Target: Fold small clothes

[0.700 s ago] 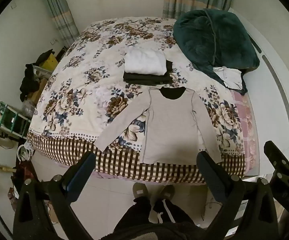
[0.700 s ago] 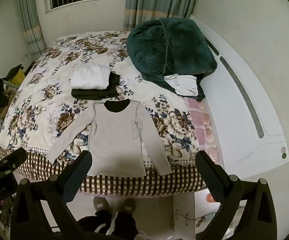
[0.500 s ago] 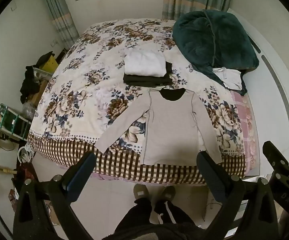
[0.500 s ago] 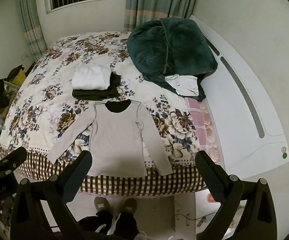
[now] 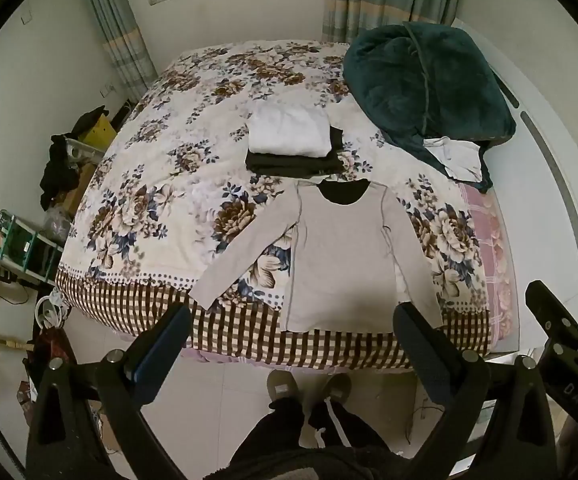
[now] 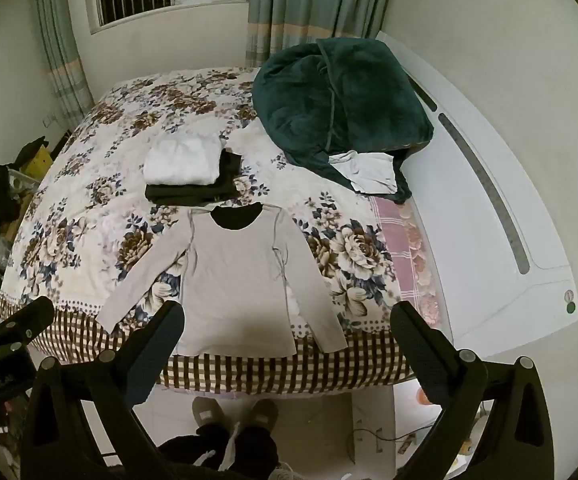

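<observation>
At the far left of the room, a heap of dark clothing [image 5: 63, 164] sits on boxes beside the bed [image 5: 161, 184], whose floral quilt ends in a brown checked border along the near edge. The left gripper [image 5: 291, 322] hangs above the floor in front of that edge, its jaws spread as wide as they go, with nothing between them and nothing touching its blue-padded fingers [image 5: 165, 338]. On the quilt lies the task's garment, a beige long-sleeved shirt [image 5: 339, 256], flat and unfolded, collar away from the person, hem at the checked border, and both sleeves angled outward. Just beyond its collar is a folded white garment [image 5: 287, 134] stacked on a folded black garment [image 5: 293, 164]. To the right, a dark green plush blanket [image 5: 421, 88] is bunched near the white headboard [image 6: 501, 216], with a pale cloth [image 5: 459, 156] poking out beneath it. The right gripper [image 6: 287, 322] is likewise released and empty, jaws fully apart, held above the near edge of the bed without touching the shirt. Below both grippers, the person's shoes [image 6: 235, 412] stand on the tiled floor close to the bed.
</observation>
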`<state>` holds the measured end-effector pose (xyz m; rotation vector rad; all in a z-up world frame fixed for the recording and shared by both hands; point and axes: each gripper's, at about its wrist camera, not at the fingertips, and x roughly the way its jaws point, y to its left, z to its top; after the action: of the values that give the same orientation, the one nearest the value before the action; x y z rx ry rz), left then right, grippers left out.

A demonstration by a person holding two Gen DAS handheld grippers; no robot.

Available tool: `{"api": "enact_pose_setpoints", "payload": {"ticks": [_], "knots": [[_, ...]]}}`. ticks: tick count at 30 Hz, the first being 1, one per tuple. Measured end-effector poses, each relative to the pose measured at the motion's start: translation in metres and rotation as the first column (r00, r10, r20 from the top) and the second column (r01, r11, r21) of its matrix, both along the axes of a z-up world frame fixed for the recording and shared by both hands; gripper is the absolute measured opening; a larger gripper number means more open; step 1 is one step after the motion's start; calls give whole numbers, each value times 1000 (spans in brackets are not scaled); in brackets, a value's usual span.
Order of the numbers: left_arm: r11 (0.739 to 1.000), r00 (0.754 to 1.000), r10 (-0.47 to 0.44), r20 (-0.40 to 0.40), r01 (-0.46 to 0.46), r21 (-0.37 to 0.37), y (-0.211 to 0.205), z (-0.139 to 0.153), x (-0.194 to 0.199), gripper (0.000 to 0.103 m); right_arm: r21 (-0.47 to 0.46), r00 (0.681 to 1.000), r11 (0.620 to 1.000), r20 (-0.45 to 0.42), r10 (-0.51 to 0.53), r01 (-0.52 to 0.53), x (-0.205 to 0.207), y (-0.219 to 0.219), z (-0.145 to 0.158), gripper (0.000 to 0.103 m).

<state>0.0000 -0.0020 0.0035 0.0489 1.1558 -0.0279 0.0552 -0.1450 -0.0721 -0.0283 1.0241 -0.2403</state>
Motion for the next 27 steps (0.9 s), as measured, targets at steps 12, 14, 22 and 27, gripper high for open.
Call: {"api": "enact_pose_setpoints", "payload": {"ticks": [12,14,22,27], "knots": [[1000,1000,0,3,0,-1,-6,11,10,103,0,1000,1000,4,-2,2,-2,4,1,103],[1000,1000,-1,4,1,-1,-6,10,9,103,0,1000,1000,4,-1,1,-2,4,1,103],[1000,1000,-1,6,1,-1,-6,10,9,103,1,1000,1000,6,2,-2,-2,3,0,103],[1000,1000,0,4,0,0,-7,10,10,103,1,1000,1000,6,1,-1,-2,3,1,103]]}}
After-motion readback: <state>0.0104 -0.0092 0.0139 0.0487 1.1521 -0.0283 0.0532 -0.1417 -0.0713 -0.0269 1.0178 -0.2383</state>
